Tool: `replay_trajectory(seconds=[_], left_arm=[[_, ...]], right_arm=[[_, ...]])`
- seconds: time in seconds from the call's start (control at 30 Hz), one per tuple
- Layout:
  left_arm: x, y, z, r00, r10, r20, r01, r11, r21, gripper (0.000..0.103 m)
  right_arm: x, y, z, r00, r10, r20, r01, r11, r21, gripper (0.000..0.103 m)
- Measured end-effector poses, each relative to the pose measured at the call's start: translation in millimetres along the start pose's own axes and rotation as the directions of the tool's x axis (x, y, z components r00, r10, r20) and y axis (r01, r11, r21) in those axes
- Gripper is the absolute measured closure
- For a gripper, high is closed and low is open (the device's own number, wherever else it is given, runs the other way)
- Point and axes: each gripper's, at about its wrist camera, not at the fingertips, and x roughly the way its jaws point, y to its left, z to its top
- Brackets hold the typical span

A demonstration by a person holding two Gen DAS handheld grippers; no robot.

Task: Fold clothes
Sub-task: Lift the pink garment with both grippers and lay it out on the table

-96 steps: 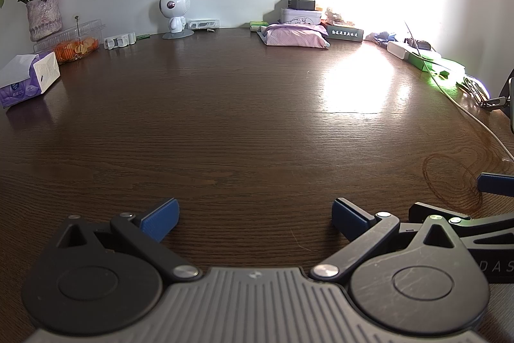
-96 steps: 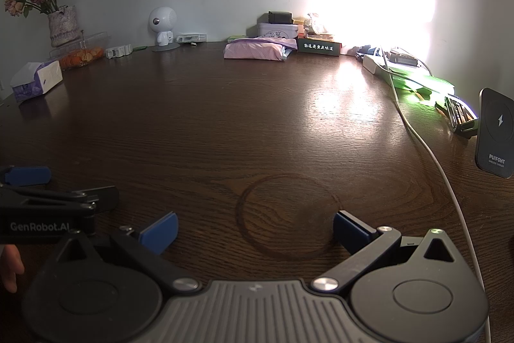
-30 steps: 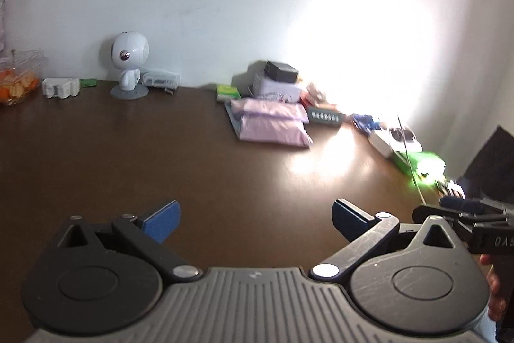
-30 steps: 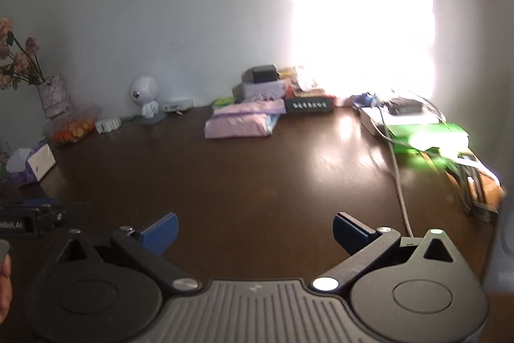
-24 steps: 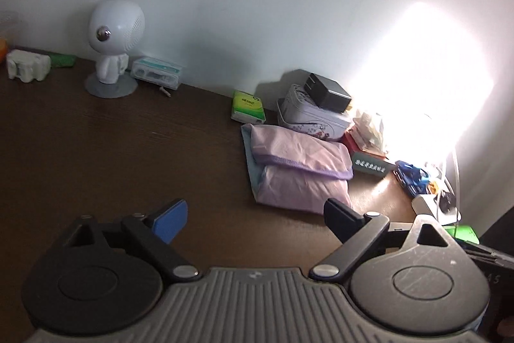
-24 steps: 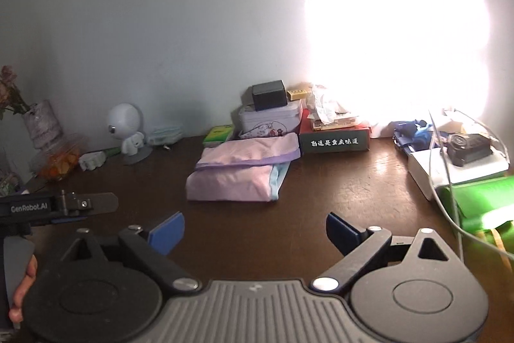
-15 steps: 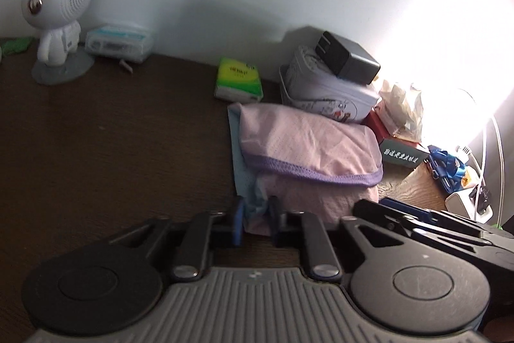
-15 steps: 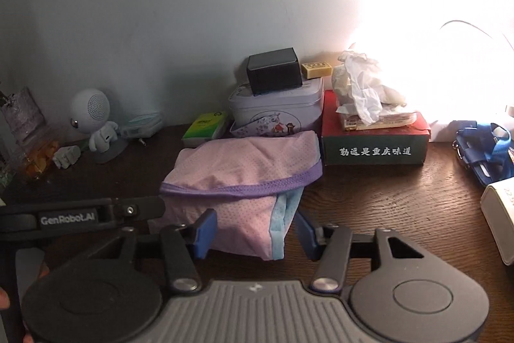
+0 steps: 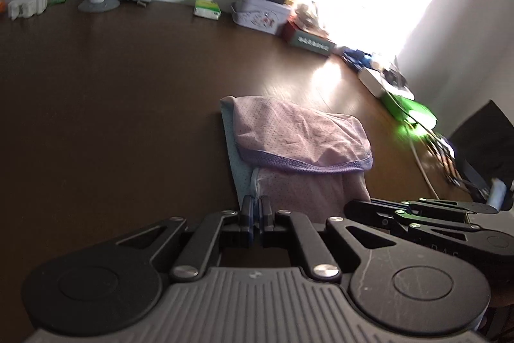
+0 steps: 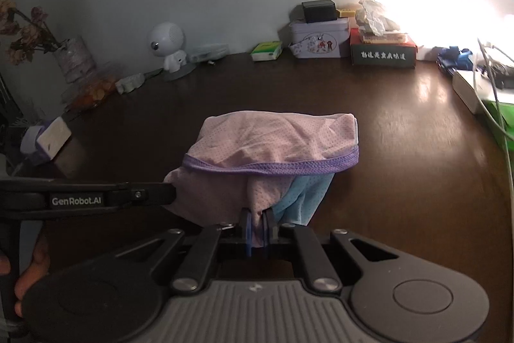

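Now both the left gripper [image 9: 256, 205] and right gripper [image 10: 256, 220] pinch the pink garment [image 10: 273, 147], dragged away from the tin [image 10: 319, 39] bearing a black box [image 10: 319, 10]

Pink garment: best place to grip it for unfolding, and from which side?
Grip the garment at its near edge, coming low from the front, one gripper per near corner. The bundle lies folded with the purple hem across the top, and loose layers hang toward the cameras. The left gripper and right gripper are already shut on that edge.
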Motion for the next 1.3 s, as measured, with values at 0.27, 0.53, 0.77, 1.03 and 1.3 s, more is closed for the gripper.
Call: replay_trajectory(seconds=[0.27, 0.53, 0.77, 1.03, 1.3], left_arm=[[-116.2, -27.0, -125.9, 0.991, 0.04, 0.13, -0.041, 0.999, 0.009, 0.014], [-90.3, -0.2, -83.6, 0.994, -0.062, 0.089, 0.072, 0.991, -0.109, 0.013], [-37.2, -5.3, -60.1, 0.984, -0.172, -0.052, 0.164, 0.978, -0.132, 0.057], [-25.5, 4.1, -41.8, 0.977, -0.212, -0.018, 0.204, 0.959, -0.196, 0.087], [-13.8, 3.9, -11.0, 0.973, -0.226, 0.05, 0.232, 0.947, -0.223, 0.092]], right_arm=[[-139.9, 59.1, -126.8, 0.996, 0.053, 0.073, -0.049, 0.997, -0.062, 0.061], [-155.4, 35.6, -120.9, 0.982, -0.046, 0.182, 0.07, 0.99, -0.126, 0.033], [-123.8, 59.7, -112.7, 0.989, -0.008, 0.15, 0.058, 0.941, -0.334, 0.038], [-98.7, 57.2, -87.3, 0.996, -0.003, 0.089, 0.028, 0.96, -0.278, 0.07], [-83.0, 37.6, -48.1, 0.994, 0.024, 0.102, -0.006, 0.985, -0.172, 0.1]])
